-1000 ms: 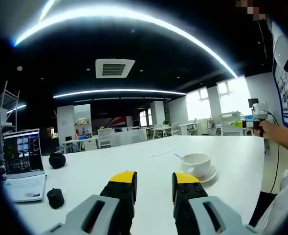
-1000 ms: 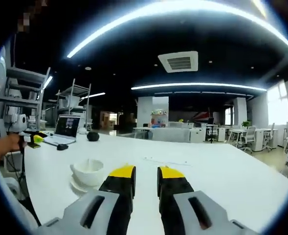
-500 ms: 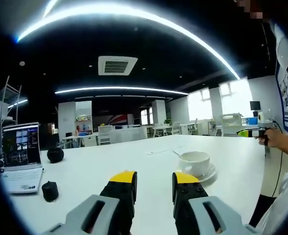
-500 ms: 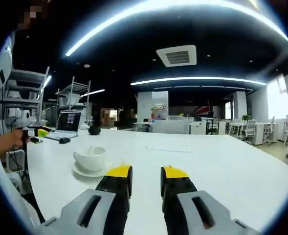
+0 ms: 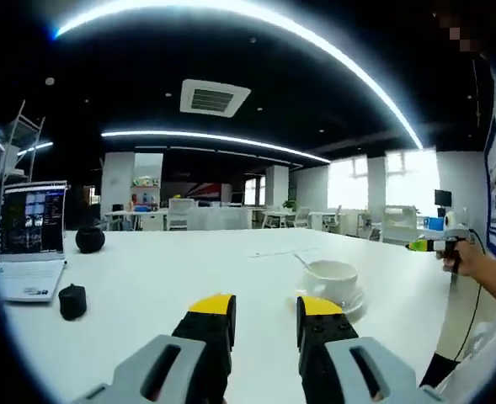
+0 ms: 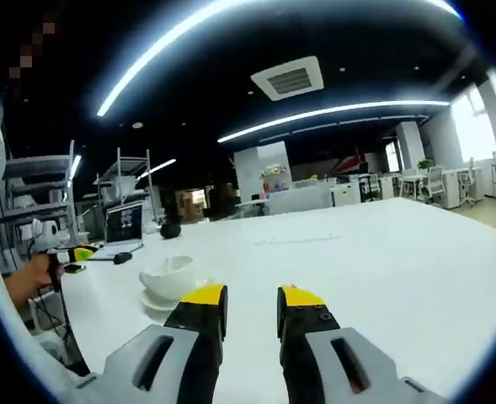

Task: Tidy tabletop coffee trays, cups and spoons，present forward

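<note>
While both grippers hover low over the white table (image 5: 189,269), neither has hold of anything: your left gripper (image 5: 264,316) and right gripper (image 6: 249,307) each show yellow-tipped jaws parted by a narrow gap with bare table between them.

The cup (image 5: 330,279) sits on its saucer (image 5: 359,301) just ahead and to the right of the left jaws; in the right gripper view the same cup (image 6: 170,276) is ahead-left. A spoon (image 5: 302,262) handle leans out of it. My read: you're holding back on either side to line up on it.

Count: one cup, one saucer, one spoon. No tray that I can make out.

Also one laptop (image 5: 30,244) at the far left and two dark objects (image 5: 72,301) near it. Your right hand (image 5: 465,257) shows at the table edge.
</note>
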The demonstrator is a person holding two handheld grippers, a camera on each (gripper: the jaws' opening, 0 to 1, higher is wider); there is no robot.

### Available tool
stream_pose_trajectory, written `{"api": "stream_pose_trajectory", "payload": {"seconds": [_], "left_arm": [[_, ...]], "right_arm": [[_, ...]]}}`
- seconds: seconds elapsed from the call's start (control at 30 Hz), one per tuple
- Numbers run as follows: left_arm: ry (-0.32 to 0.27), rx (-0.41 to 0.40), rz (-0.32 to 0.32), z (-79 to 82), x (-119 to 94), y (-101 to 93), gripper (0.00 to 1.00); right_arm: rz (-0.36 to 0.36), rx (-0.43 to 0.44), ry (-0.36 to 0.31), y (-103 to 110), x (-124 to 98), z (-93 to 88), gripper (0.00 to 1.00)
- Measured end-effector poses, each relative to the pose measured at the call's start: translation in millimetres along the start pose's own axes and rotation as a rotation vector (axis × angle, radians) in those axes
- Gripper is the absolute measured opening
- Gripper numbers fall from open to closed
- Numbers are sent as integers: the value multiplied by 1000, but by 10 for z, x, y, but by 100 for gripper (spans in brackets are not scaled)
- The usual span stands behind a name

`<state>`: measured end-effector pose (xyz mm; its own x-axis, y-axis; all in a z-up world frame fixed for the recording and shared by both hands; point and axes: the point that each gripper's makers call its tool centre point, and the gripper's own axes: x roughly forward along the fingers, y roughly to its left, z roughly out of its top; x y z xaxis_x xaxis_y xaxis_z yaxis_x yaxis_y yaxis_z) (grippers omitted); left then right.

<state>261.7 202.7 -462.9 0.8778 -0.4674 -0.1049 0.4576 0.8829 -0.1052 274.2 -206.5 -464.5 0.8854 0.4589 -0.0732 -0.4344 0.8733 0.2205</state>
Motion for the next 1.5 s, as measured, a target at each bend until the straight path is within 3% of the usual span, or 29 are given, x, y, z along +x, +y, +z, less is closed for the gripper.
{"api": "stream_pose_trajectory", "payload": {"seconds": [0.17, 0.27, 0.43, 0.57, 0.77, 1.0, 1.1, 1.2, 1.5], "left_arm": [[54, -71, -4, -58, 46, 106, 32], [130, -123, -23, -157, 84, 100, 34], [160, -347, -93, -207, 190, 35, 33], [162, -327, -111, -206, 255, 25, 32], [174, -493, -168, -194, 384, -59, 32], [210, -493, -186, -236, 483, -139, 31], [251, -593, -219, -282, 543, -232, 30], [262, -582, -241, -295, 592, -257, 30], [305, -703, -291, -363, 787, -457, 29]], "right_arm": [[32, 146, 35, -9, 89, 39, 25], [51, 201, 75, 3, 153, 20, 25], [106, 278, 117, 81, 288, -1, 25], [135, 337, 126, 143, 376, -3, 25], [164, 374, 187, 248, 533, -96, 25], [179, 364, 234, 364, 660, -173, 25], [185, 379, 275, 420, 720, -259, 25], [189, 389, 302, 493, 760, -326, 25], [181, 500, 374, 648, 926, -487, 25]]}}
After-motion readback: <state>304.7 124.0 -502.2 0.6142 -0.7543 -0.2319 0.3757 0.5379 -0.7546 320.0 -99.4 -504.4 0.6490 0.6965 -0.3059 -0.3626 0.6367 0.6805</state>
